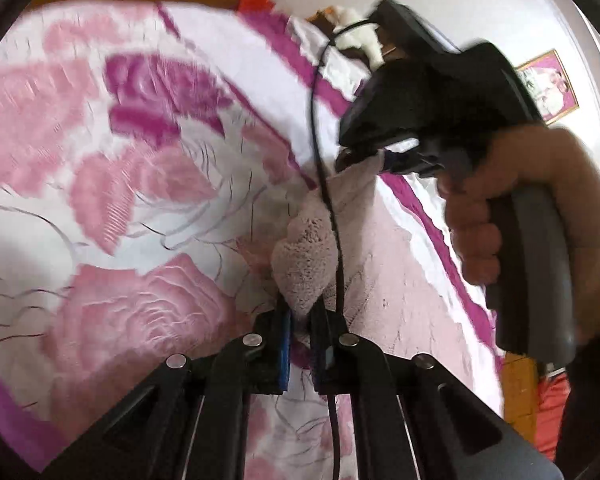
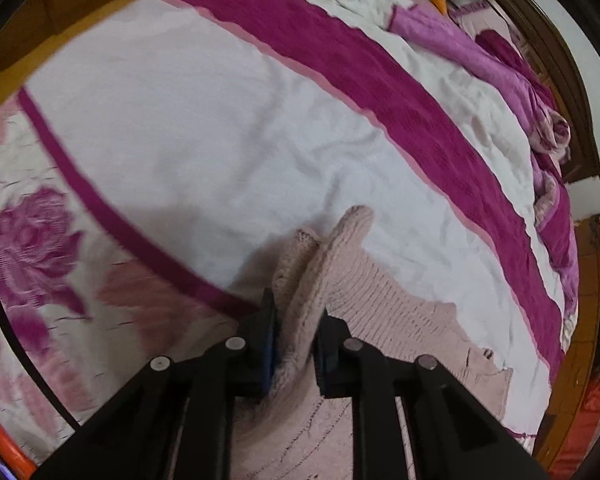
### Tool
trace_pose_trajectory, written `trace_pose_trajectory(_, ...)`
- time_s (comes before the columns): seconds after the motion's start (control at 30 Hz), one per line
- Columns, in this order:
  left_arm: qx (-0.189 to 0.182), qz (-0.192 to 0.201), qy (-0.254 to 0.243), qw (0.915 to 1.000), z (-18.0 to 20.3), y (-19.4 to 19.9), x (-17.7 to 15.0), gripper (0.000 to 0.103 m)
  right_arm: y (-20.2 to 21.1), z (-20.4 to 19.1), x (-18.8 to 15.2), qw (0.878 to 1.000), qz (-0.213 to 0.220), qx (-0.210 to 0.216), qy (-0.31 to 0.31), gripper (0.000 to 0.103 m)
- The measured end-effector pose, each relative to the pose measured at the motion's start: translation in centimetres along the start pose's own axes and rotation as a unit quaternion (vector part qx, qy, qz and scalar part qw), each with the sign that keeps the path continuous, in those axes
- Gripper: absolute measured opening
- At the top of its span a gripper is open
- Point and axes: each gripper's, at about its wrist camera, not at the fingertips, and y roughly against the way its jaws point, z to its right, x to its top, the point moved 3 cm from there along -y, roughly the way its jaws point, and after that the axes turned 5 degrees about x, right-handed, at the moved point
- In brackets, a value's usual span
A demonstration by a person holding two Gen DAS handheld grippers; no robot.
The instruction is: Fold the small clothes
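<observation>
Pink knitted garment [image 2: 380, 312], a small fuzzy piece, lies partly on the bed [image 2: 220, 128] and is lifted at 2 points. In the left wrist view the left hand-held gripper [image 1: 300, 312] has its jaws pressed together on a bunched corner of the knit, which bulges out just ahead of the pads. Across from it, the right hand-held gripper [image 1: 364, 158], carried by a person's hand [image 1: 512, 208], pinches another edge; the right wrist view shows that fold squeezed between narrow jaws [image 2: 296, 336], with a sleeve-like end sticking out beyond. Holding 2 ends probably lets the person raise the cloth and lay it flat or double it over. A dangling black cable [image 1: 324, 184] crosses the knit. Ahead, the white and magenta sheet offers wide open room; a crumpled purple blanket [image 2: 512, 80] sits well apart near the headboard.
</observation>
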Motion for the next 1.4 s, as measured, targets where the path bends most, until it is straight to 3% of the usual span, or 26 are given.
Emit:
trace_pose_trajectory(0.17,0.026,0.005,-0.006,0.9996,0.2,0.0,-0.4,0.0,0.4,-2.6,-0.1,0.998,0.001,-0.01,0.069,0.015)
trace_pose_trajectory(0.33,0.032,0.0,-0.01,0.9994,1.4,-1.8,0.2,0.0,-0.9,-2.3,0.1,0.998,-0.007,0.002,0.067,0.015)
trace_pose_trajectory(0.57,0.052,0.027,-0.044,0.9973,3.4,-1.6,-0.4,0.0,0.2,-1.6,-0.9,0.995,0.018,0.013,0.1,0.016)
trace_pose_trajectory(0.97,0.04,0.052,-0.095,0.9933,10.0,-1.6,-3.0,0.0,4.6,4.9,-3.8,0.993,0.067,0.049,0.08,0.016)
trace_pose_trajectory(1.4,0.022,0.05,-0.152,0.9869,15.3,-2.5,-6.4,0.0,6.1,14.2,-8.7,0.992,0.101,0.07,0.022,0.016)
